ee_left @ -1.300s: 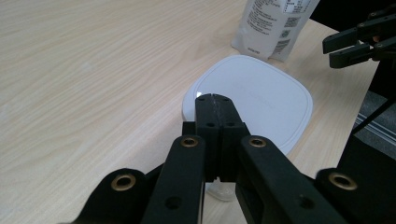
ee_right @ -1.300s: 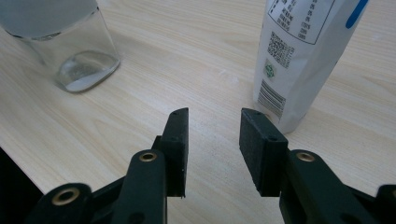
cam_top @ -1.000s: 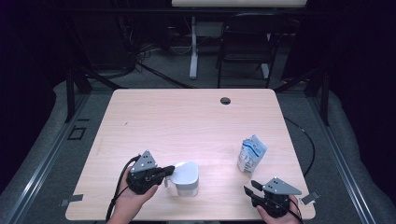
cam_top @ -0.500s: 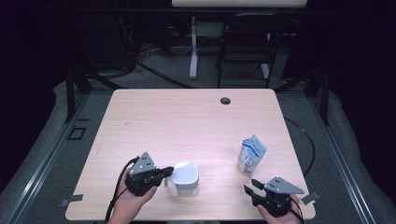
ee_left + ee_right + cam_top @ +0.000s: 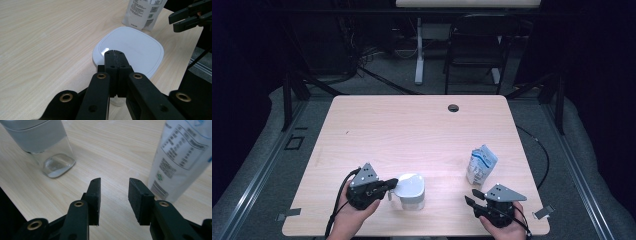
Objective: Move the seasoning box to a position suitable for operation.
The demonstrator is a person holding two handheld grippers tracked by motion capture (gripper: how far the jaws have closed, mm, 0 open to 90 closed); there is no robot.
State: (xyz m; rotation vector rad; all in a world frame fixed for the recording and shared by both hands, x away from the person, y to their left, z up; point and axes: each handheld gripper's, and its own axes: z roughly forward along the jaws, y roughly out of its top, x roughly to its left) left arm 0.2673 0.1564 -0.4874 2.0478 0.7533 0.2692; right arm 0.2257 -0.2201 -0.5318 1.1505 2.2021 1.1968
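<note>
A clear container with a white lid [image 5: 411, 186] [image 5: 132, 47] [image 5: 47, 145] stands near the table's front edge. My left gripper [image 5: 392, 186] [image 5: 113, 52] is shut, its tips lying on the lid's near rim; I cannot tell whether anything thin is pinched between them. To the right stands a white and blue pouch [image 5: 482, 162] [image 5: 182, 157] [image 5: 146, 12]. My right gripper [image 5: 472, 196] [image 5: 114, 182] [image 5: 173, 22] hovers low in front of the pouch, open. Its jaws have just been closing a little, with nothing between them.
The wooden table [image 5: 412, 130] has a round cable hole [image 5: 453, 107] near its far edge. A dark chair [image 5: 477, 50] and a white desk leg [image 5: 419, 55] stand beyond the table. Grey floor borders both sides.
</note>
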